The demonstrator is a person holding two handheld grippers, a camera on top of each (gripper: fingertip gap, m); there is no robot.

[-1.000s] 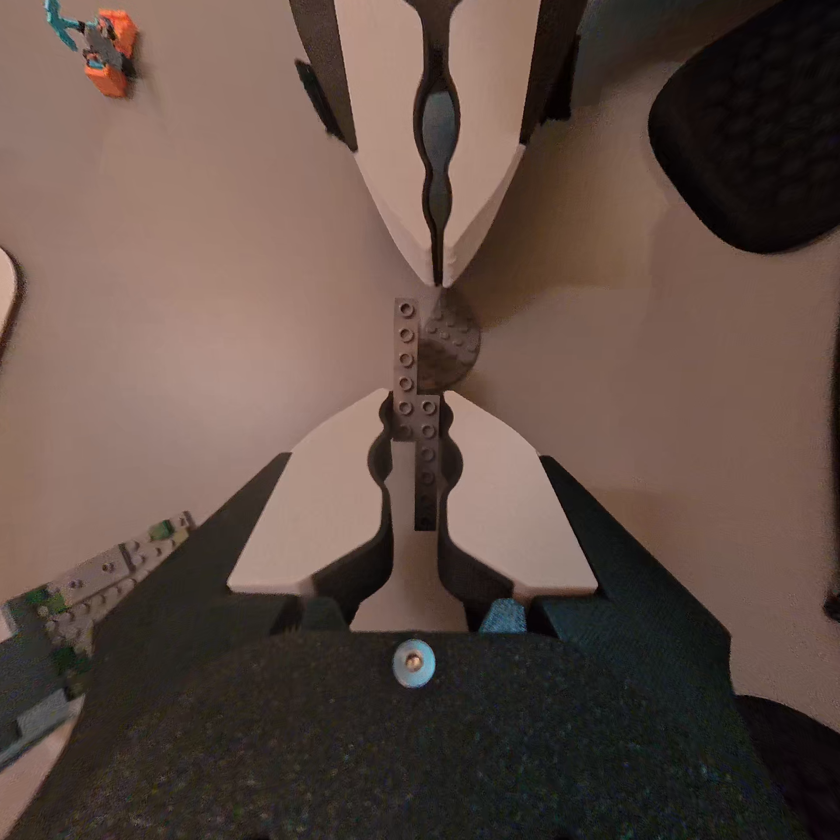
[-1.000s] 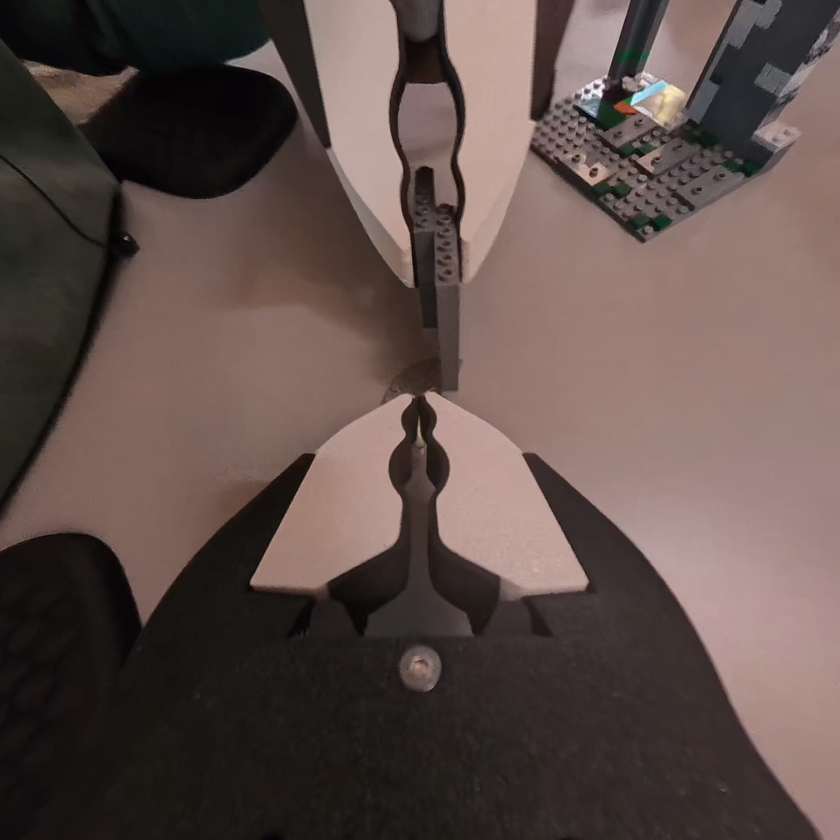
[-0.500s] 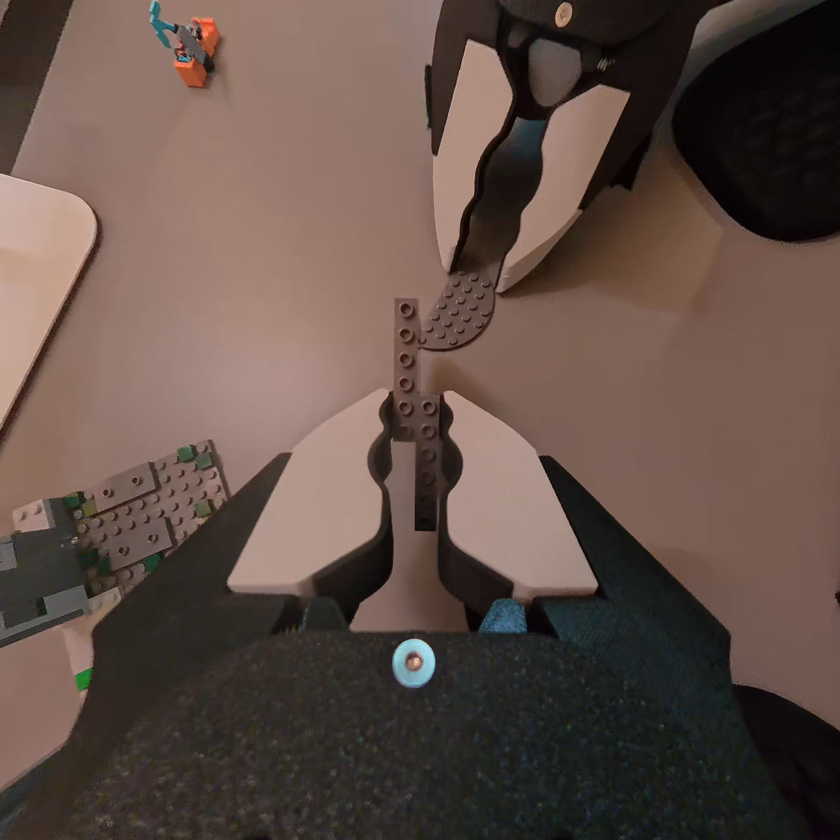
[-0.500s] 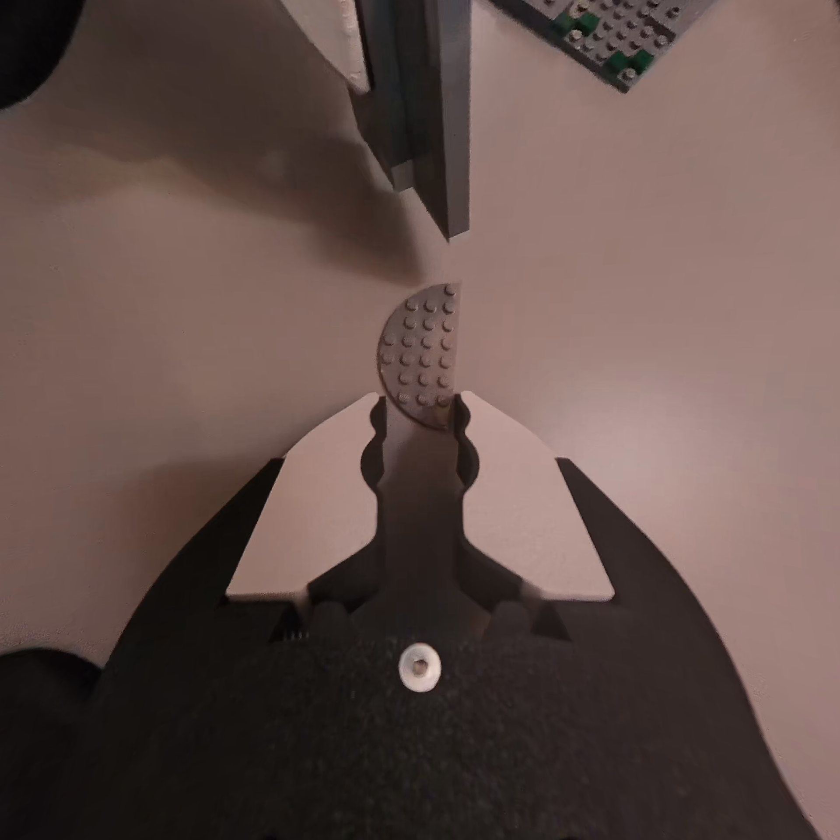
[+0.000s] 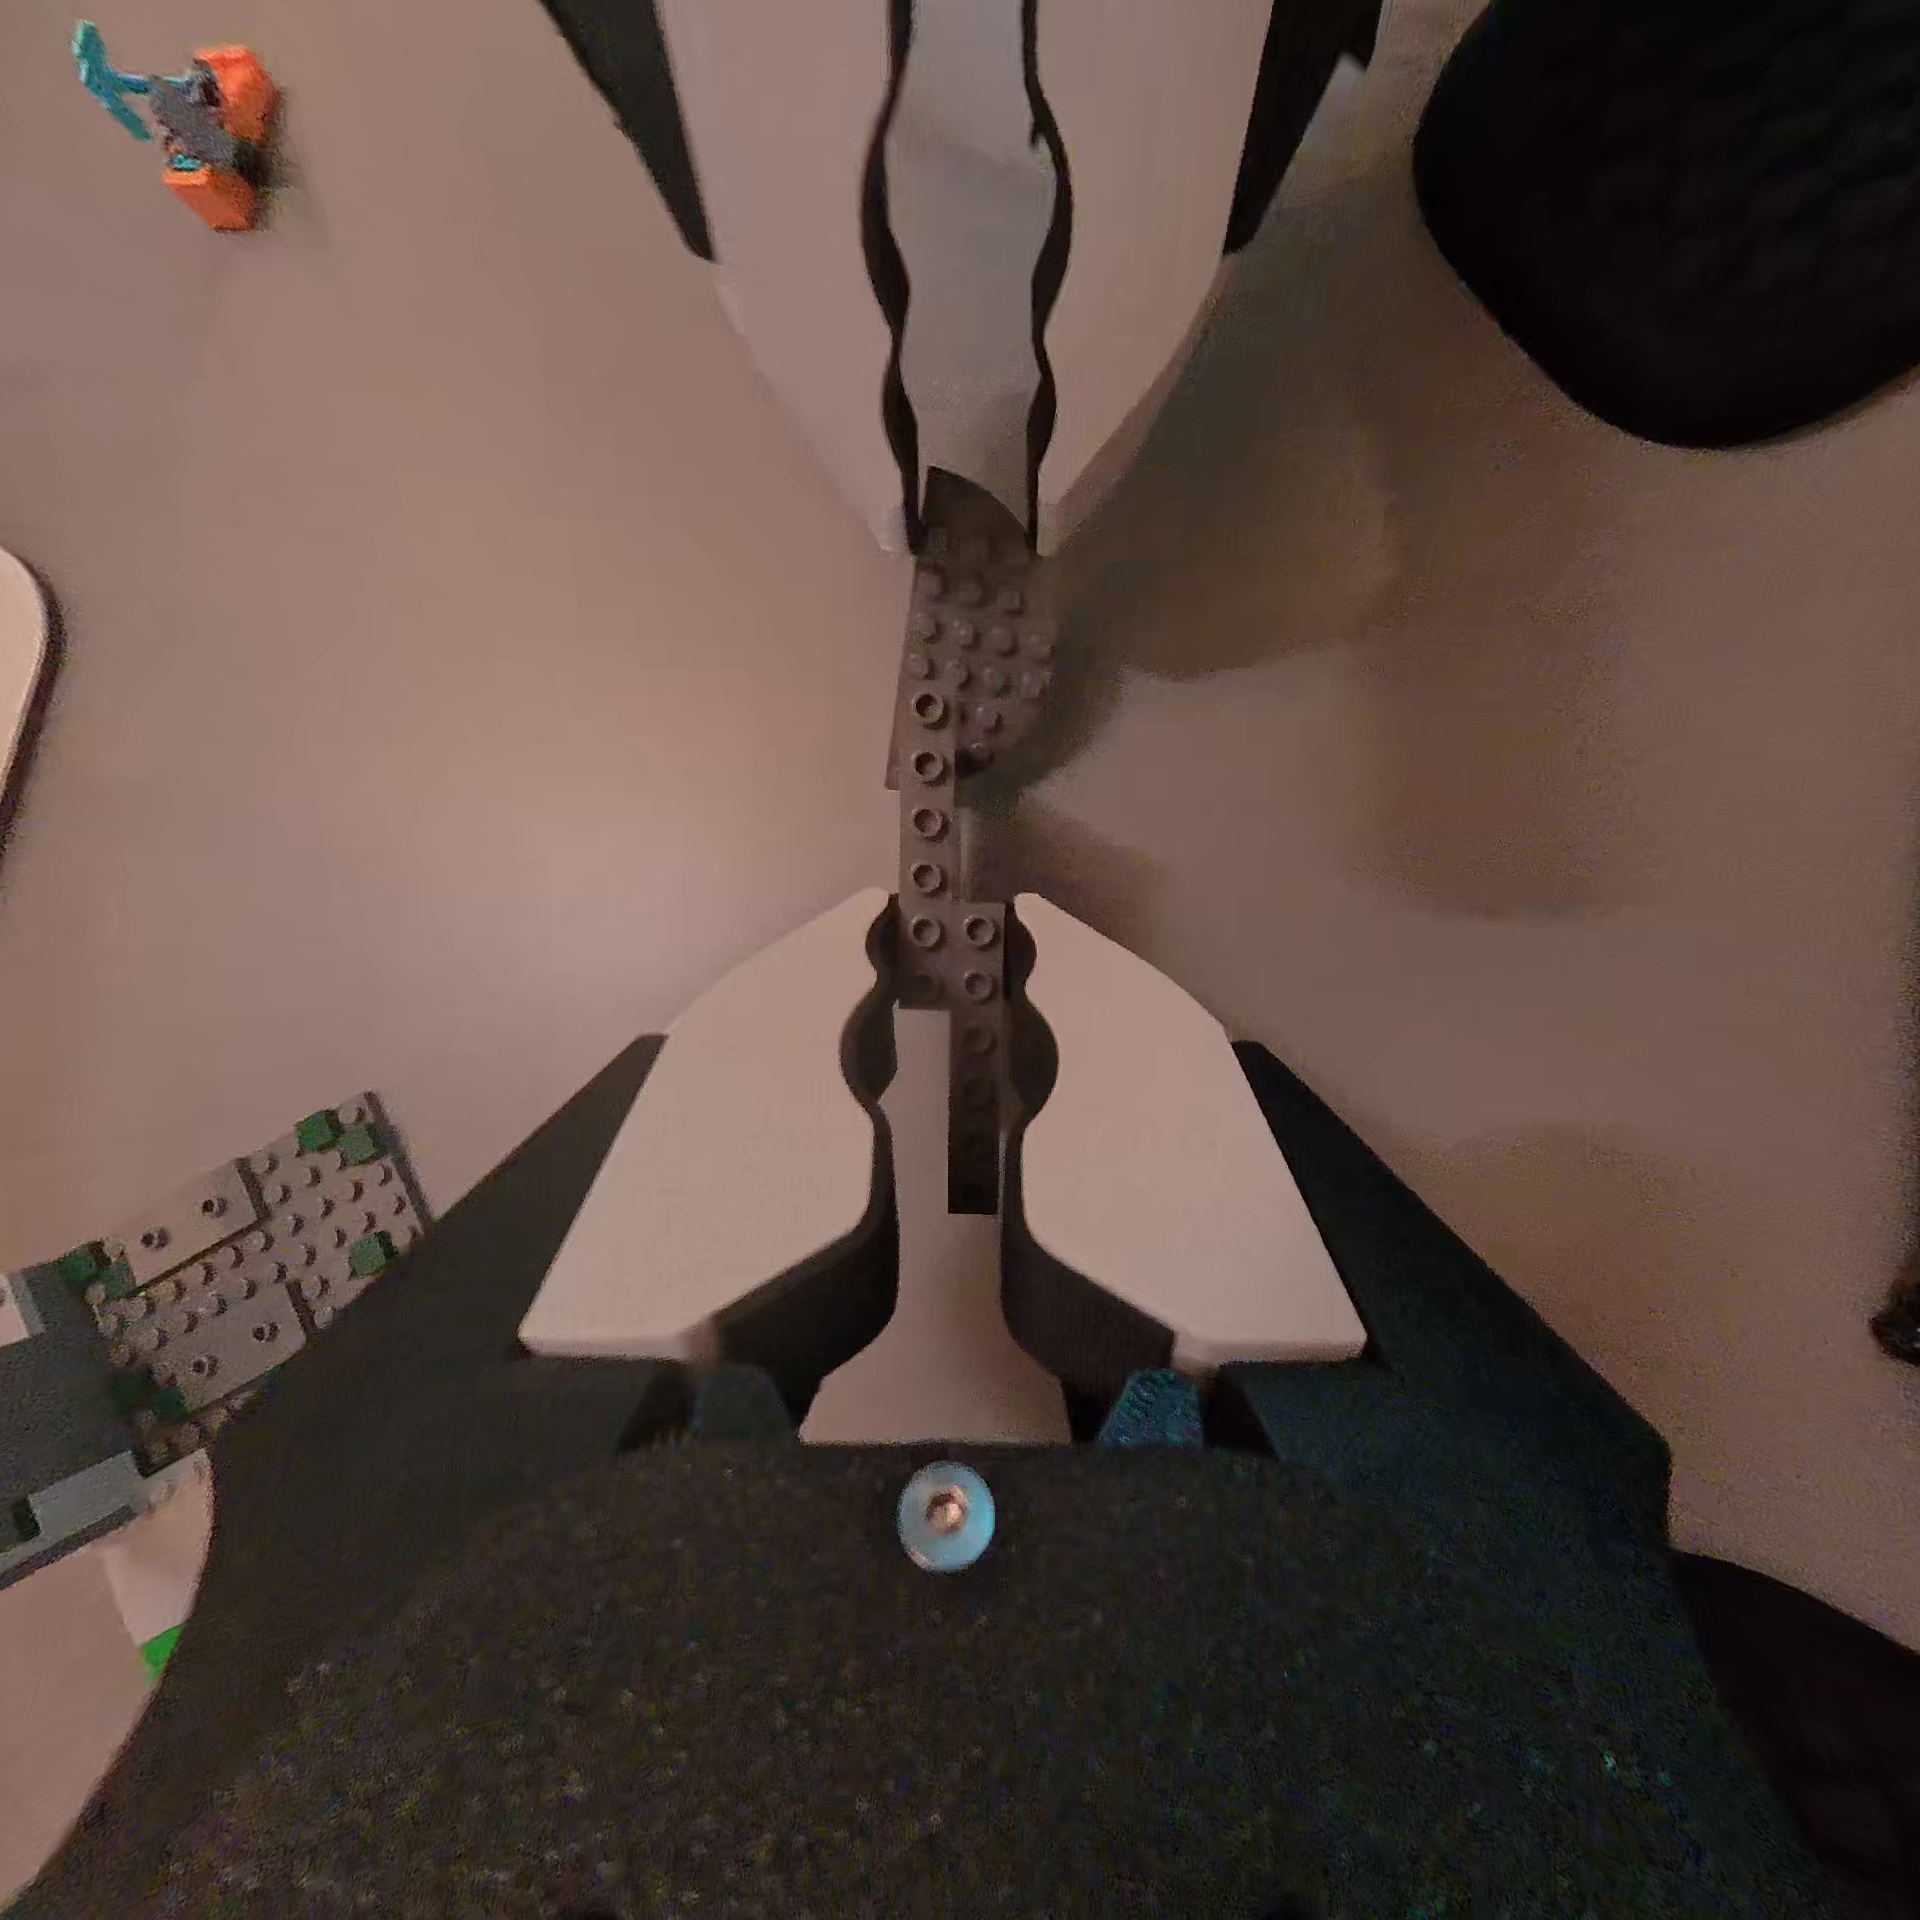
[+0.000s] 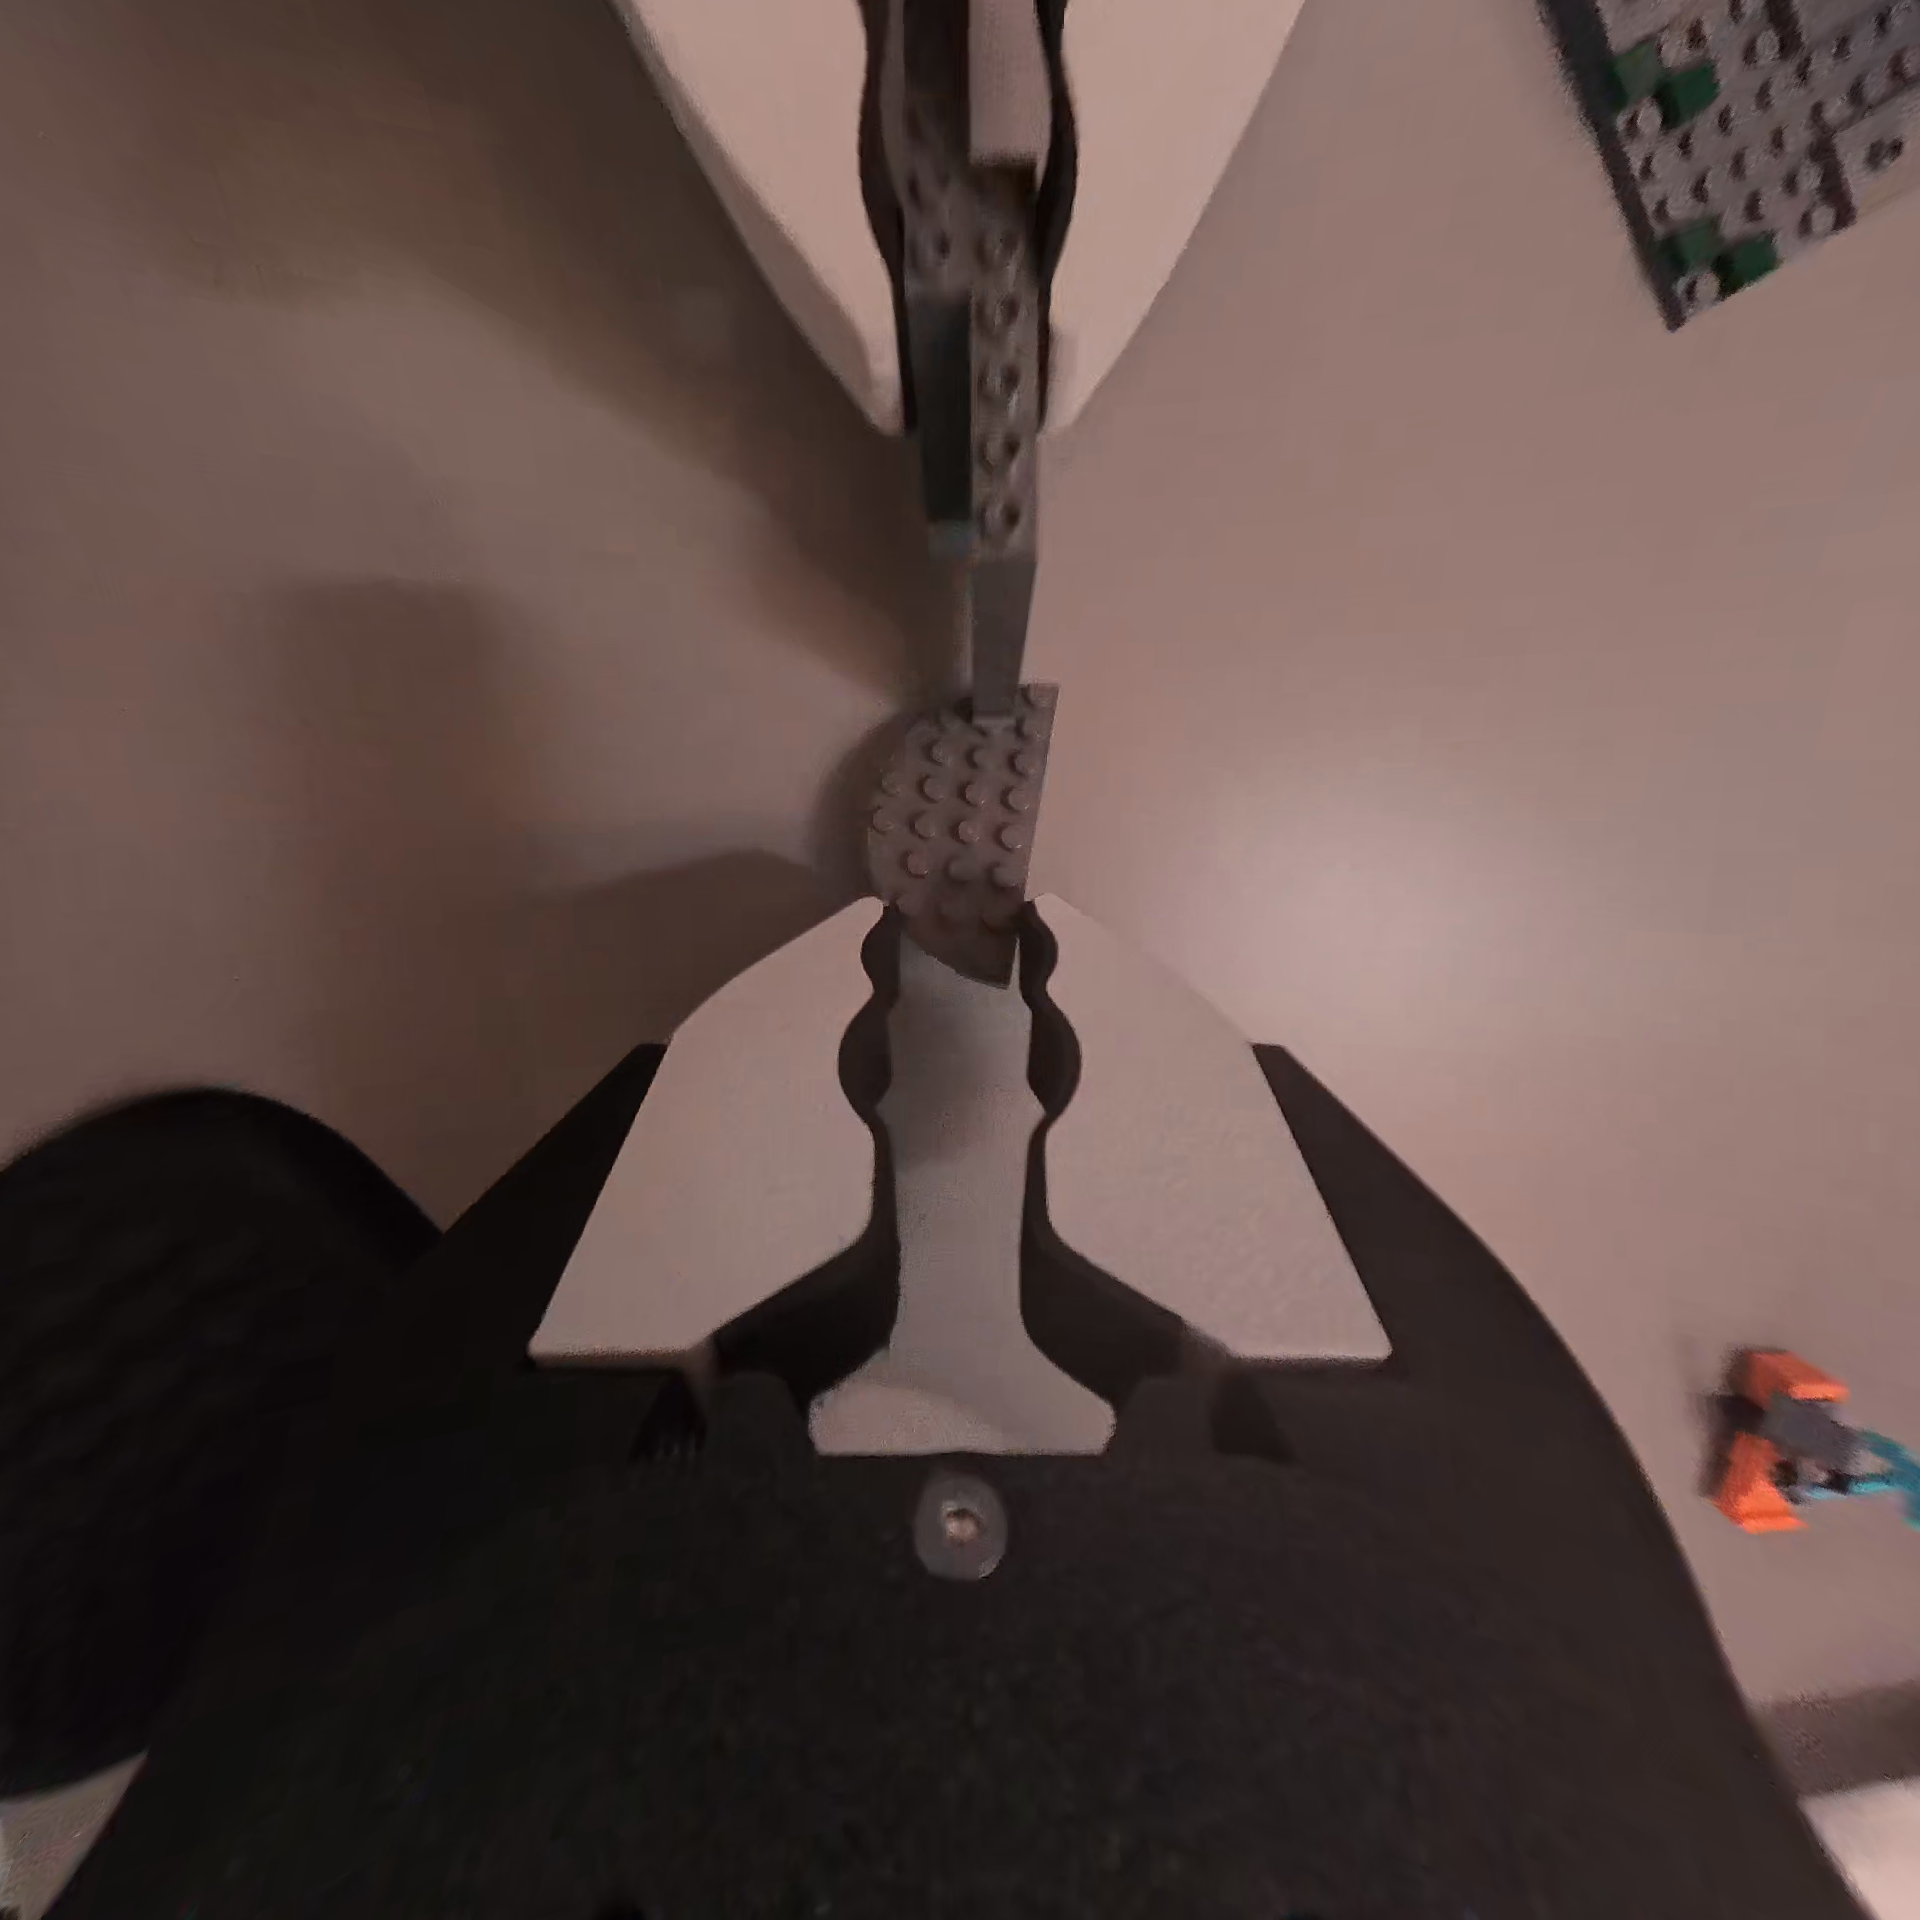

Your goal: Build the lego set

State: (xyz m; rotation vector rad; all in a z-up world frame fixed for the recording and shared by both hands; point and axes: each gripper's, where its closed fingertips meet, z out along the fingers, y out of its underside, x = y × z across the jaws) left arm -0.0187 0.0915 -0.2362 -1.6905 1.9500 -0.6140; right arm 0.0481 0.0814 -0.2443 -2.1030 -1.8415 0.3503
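Pinching the strip [image 5: 940, 894] and half-round plate [image 6: 961, 821] mid-frame, the left gripper [image 5: 948, 914] and right gripper [image 6: 956, 914] risked misaligned studs if tilted.

The two grippers are meeting nose to nose over the middle of the table [image 5: 499, 727], their joined grey plates [image 5: 940, 831] filling the gap between them. Bare tabletop is lying open on either side. A studded grey build [image 5: 239, 1247] and a small orange piece [image 5: 218, 135] are crowding one side.
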